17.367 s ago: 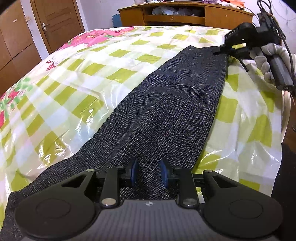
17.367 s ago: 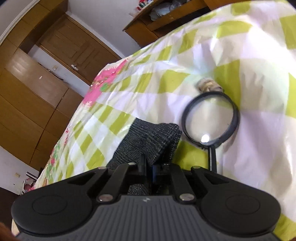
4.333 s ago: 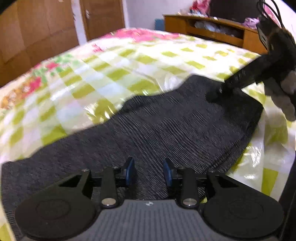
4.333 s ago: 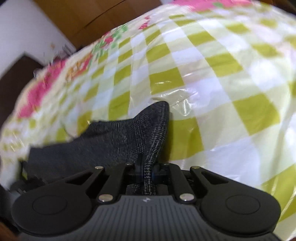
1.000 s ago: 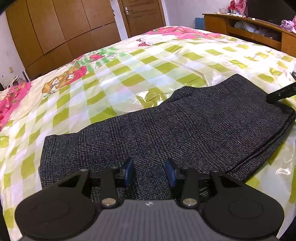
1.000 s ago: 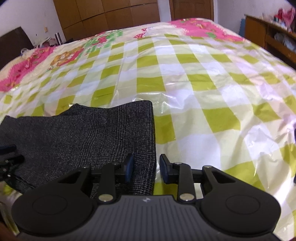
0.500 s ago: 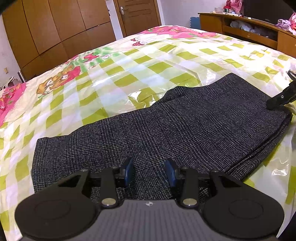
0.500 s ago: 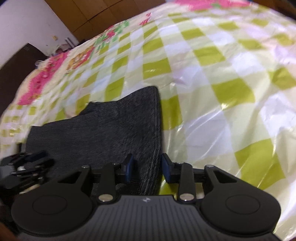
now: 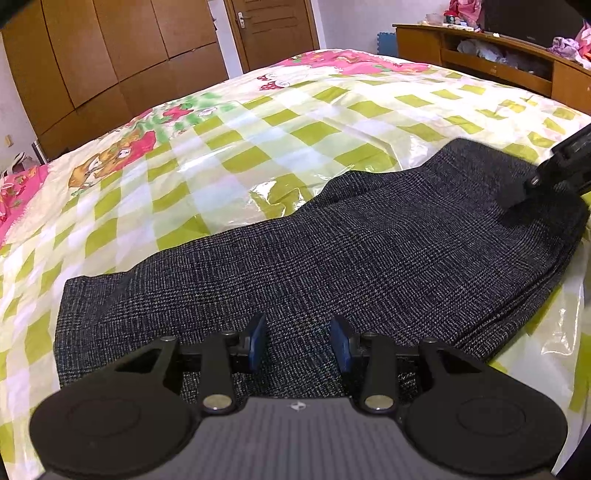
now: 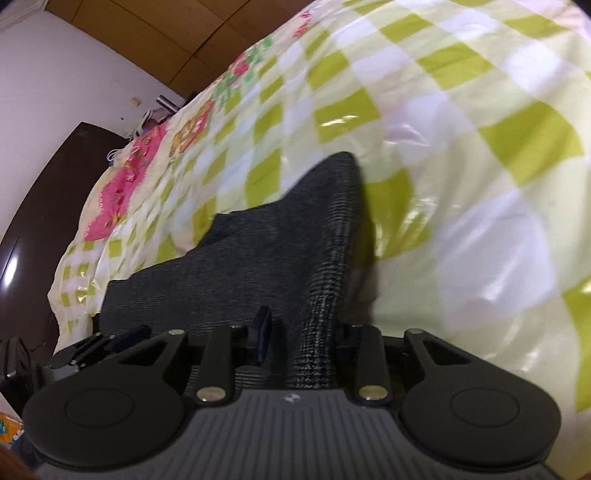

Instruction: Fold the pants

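Pants (image 9: 369,251): dark checked cloth, folded into a long band, lay across the near part of your bed; one end was lifted into a ridge.
Right gripper (image 10: 301,339): its jaws had just been closing, with that raised edge of the pants between them; the left pad stood a little off the cloth, the right pad was hidden behind it.
Left gripper (image 9: 298,341): your jaws stood partly open, low over the pants, holding nothing.
Bed (image 9: 258,122): green-and-white checked cover under clear plastic.
Beyond: wooden wardrobe (image 9: 110,55), door (image 9: 273,33).
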Tool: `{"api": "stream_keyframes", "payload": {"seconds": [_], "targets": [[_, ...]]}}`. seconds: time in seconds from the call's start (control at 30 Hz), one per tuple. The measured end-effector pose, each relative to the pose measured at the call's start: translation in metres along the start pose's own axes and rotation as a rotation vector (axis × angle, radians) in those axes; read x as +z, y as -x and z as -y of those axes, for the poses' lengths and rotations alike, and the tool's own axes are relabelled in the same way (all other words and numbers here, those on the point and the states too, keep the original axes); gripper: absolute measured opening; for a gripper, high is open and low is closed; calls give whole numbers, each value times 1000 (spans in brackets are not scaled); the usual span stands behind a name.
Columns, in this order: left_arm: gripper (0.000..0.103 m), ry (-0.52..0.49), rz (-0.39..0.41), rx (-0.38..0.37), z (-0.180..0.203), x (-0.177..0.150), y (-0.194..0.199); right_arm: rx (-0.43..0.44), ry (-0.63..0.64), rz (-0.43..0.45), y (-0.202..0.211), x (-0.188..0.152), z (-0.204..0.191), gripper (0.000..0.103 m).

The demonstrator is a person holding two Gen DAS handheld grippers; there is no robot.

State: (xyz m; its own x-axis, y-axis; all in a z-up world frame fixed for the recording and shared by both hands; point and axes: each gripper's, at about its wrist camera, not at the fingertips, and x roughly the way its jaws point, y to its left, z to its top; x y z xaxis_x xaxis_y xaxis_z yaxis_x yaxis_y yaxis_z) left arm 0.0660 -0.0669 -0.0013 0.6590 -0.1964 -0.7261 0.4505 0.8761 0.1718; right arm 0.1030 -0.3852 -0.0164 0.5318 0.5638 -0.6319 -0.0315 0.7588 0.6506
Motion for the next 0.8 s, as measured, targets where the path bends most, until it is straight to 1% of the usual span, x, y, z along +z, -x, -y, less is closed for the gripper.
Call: {"api": "stream_keyframes", "payload": {"seconds": [0.03, 0.07, 0.13, 0.17, 0.2, 0.27, 0.3, 0.33, 0.4, 0.43, 0.53, 0.57, 0.63, 0.8], "targets": [[51, 4, 1, -3, -1, 0, 0, -1, 6, 6, 3, 0, -4, 25], [51, 7, 2, -5, -1, 0, 0, 19, 9, 20, 9, 0, -6, 19], [51, 7, 4, -7, -2, -1, -1, 75, -15, 50, 19, 0, -5, 18], [51, 9, 5, -8, -2, -1, -1, 81, -17, 54, 19, -1, -4, 21], [51, 12, 6, -8, -3, -1, 0, 59, -7, 43, 15, 0, -5, 21], [51, 22, 8, -8, -4, -2, 1, -23, 37, -5, -3, 0, -7, 22], [51, 25, 9, -7, -5, -2, 2, -41, 53, -21, -12, -2, -8, 22], [51, 27, 11, -5, -6, -3, 4, -44, 48, -18, -16, -3, -9, 22], [51, 28, 21, 2, -10, -5, 8, -44, 25, 6, -17, -4, -11, 17], [51, 31, 30, 7, -12, -6, 11, -45, 15, 24, -13, -4, -12, 9], [51, 48, 53, 25, -22, -9, 20, -24, -18, 66, 2, -6, -15, 7], [51, 52, 48, 40, -25, -10, 20, -27, -14, 81, 7, -6, -20, 7], [52, 41, 5, 48, -28, -13, 14, -43, 20, 111, 18, -5, -32, 7], [52, 65, 29, 21, -36, -23, 20, -108, 78, 121, 28, 3, -58, 7]]}}
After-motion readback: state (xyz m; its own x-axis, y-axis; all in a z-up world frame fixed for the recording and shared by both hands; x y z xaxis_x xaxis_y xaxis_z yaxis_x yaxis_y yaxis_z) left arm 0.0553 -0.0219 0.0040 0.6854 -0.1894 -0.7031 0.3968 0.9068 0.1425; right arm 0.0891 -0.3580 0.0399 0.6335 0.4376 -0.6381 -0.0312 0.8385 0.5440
